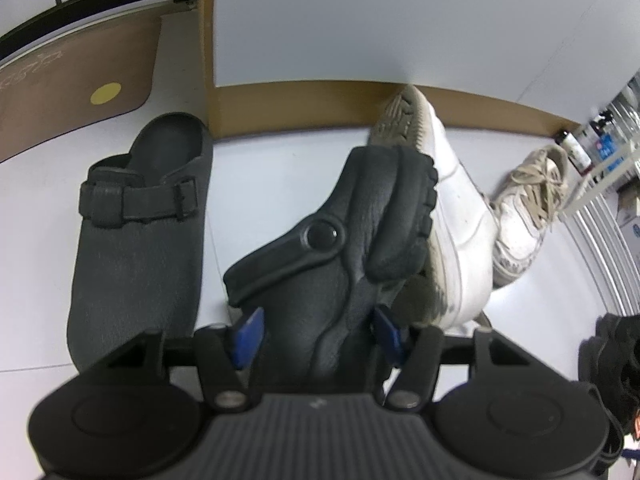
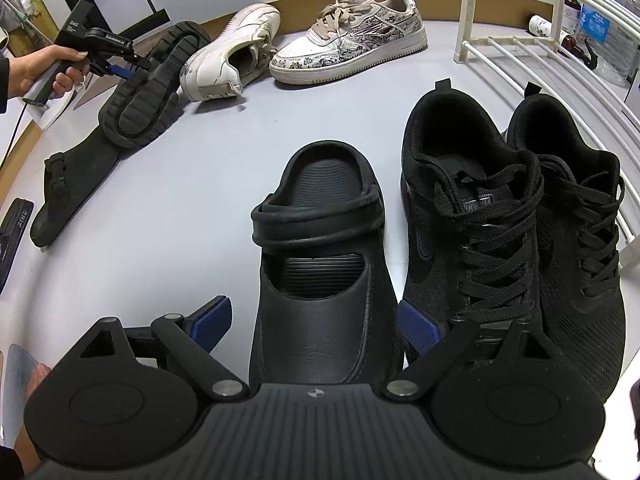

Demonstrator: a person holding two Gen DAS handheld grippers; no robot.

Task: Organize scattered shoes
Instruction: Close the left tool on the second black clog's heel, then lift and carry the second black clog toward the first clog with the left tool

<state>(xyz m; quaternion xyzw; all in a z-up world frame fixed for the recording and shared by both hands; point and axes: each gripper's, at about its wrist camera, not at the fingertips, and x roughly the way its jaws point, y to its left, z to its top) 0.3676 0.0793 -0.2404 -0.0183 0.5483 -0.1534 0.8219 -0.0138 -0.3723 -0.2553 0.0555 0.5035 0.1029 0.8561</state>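
Left tongs [image 1: 316, 330]: clamped on black clog [image 1: 340, 240], tilted against white sneaker [image 1: 456, 216]; grey clog [image 1: 136, 240] beside. Right tongs [image 2: 316, 326]: wide open, straddling second black clog [image 2: 320, 264], untouched; black trainers [image 2: 500, 220] alongside

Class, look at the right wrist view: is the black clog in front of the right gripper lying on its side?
No: the black clog stands upright on its sole, its opening facing up, beside the black sneakers.

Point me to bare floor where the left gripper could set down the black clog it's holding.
Best patch: the grey floor left of the black clog under the right gripper, short of the grey buckled clog. The left gripper grips the lifted clog. Crowded: the white sneaker and printed sneaker behind, and the black sneakers by the white rack.
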